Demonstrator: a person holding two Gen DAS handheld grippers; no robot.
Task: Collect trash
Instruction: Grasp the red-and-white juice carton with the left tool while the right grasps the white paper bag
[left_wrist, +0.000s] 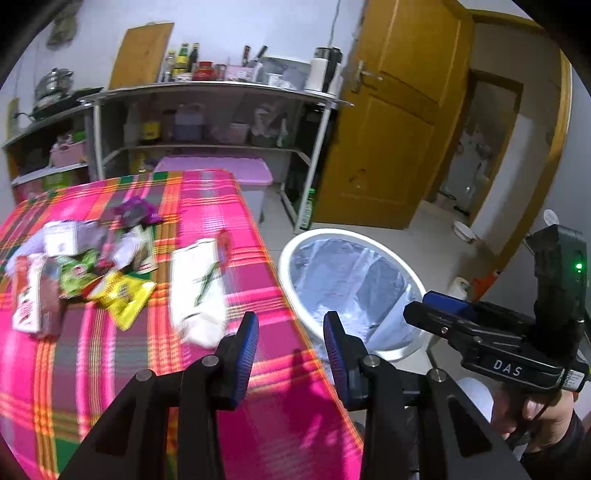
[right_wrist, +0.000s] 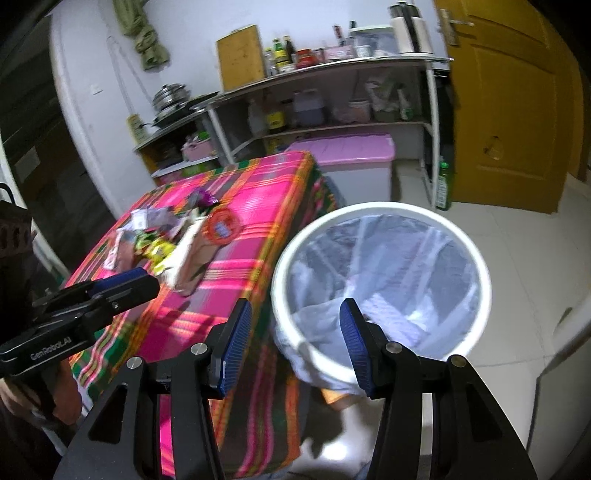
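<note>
A pile of trash lies on the pink plaid tablecloth (left_wrist: 258, 369): a white paper bag (left_wrist: 197, 288), a yellow wrapper (left_wrist: 123, 297), a green wrapper (left_wrist: 75, 273), a red-white carton (left_wrist: 31, 299), a purple wrapper (left_wrist: 135, 212). My left gripper (left_wrist: 290, 350) is open and empty above the table's right edge. A white bin (right_wrist: 384, 291) with a clear liner stands on the floor beside the table. My right gripper (right_wrist: 293, 343) is open and empty over the bin's near rim. The right gripper also shows in the left wrist view (left_wrist: 436, 304).
A metal shelf rack (left_wrist: 207, 122) with bottles and jars stands behind the table. A pink-lidded storage box (left_wrist: 218, 171) sits under it. A yellow wooden door (left_wrist: 391, 118) is at the right. A green bottle (right_wrist: 443, 184) stands on the tiled floor.
</note>
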